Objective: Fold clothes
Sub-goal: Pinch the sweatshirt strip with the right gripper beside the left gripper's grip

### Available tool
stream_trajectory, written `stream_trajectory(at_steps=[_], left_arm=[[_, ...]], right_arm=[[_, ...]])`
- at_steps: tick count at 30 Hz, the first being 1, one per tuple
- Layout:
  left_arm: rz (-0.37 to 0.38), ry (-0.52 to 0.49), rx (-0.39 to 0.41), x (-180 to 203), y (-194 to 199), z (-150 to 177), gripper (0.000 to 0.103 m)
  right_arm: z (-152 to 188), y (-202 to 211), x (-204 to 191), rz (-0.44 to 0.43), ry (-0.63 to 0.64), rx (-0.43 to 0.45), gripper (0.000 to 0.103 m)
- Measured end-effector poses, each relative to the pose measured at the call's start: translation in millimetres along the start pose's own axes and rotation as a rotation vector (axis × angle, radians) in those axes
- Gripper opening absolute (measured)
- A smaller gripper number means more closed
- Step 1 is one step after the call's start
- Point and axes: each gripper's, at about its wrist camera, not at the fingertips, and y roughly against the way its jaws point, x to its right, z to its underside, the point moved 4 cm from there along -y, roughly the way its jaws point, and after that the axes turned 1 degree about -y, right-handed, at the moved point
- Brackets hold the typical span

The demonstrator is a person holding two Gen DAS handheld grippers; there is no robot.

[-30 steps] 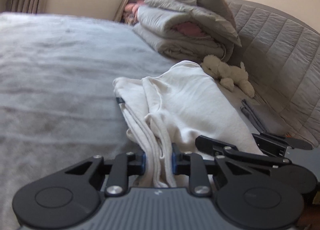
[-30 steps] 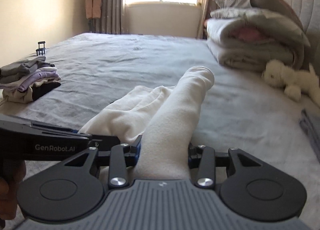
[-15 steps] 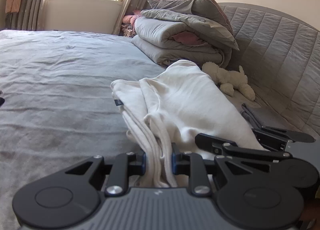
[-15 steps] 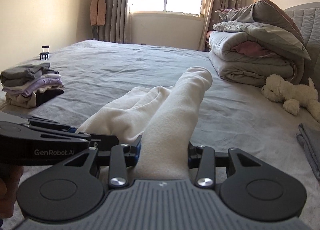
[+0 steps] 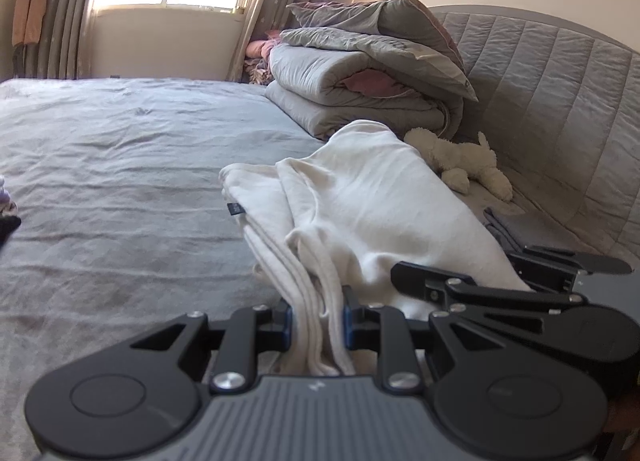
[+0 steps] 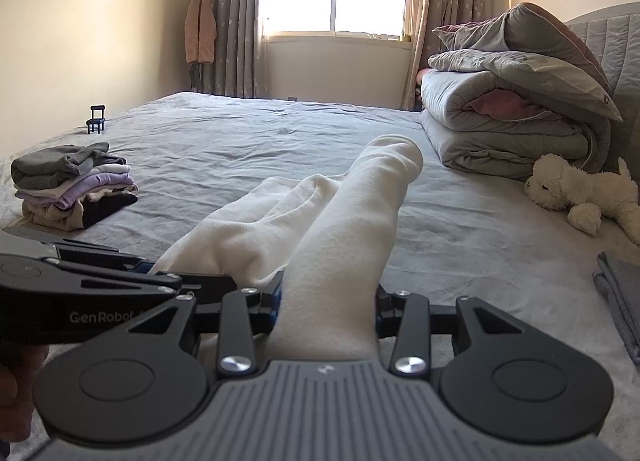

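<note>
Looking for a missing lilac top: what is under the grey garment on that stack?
Under the grey garment lie white and lilac layers, then beige and black ones at the stack's bottom. Their inner parts are covered.

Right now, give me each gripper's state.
Left gripper: shut on the garment.
Right gripper: shut on the same garment, on a thicker fold.

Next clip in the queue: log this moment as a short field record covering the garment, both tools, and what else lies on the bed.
garment: cream garment, bunched lengthwise on the grey bed
left tool: shut on a thin bundle of the garment's edges
right tool: shut on a thick fold of the same garment
finished work: stack of folded clothes at the bed's left side
other items: folded grey duvet, white plush toy, grey cloth at the right edge
</note>
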Motion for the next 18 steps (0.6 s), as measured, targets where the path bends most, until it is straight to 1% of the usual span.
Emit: stream_trajectory(at_steps=[4, 9, 18], left_arm=[[-0.016, -0.018, 0.021, 6.1, 4.1, -0.6, 0.023], [-0.009, -0.022, 0.047, 14.0, 7.4, -6.5, 0.023], [-0.023, -0.038, 0.07, 36.5, 10.2, -14.7, 0.023]], right_arm=[[-1.2, 3.5, 2.7, -0.003, -0.004, 0.01, 0.043], [-4.9, 11.2, 9.5, -0.004, -0.009, 0.034, 0.043], [-7.0, 23.5, 26.9, 0.003, -0.029, 0.055, 0.043]])
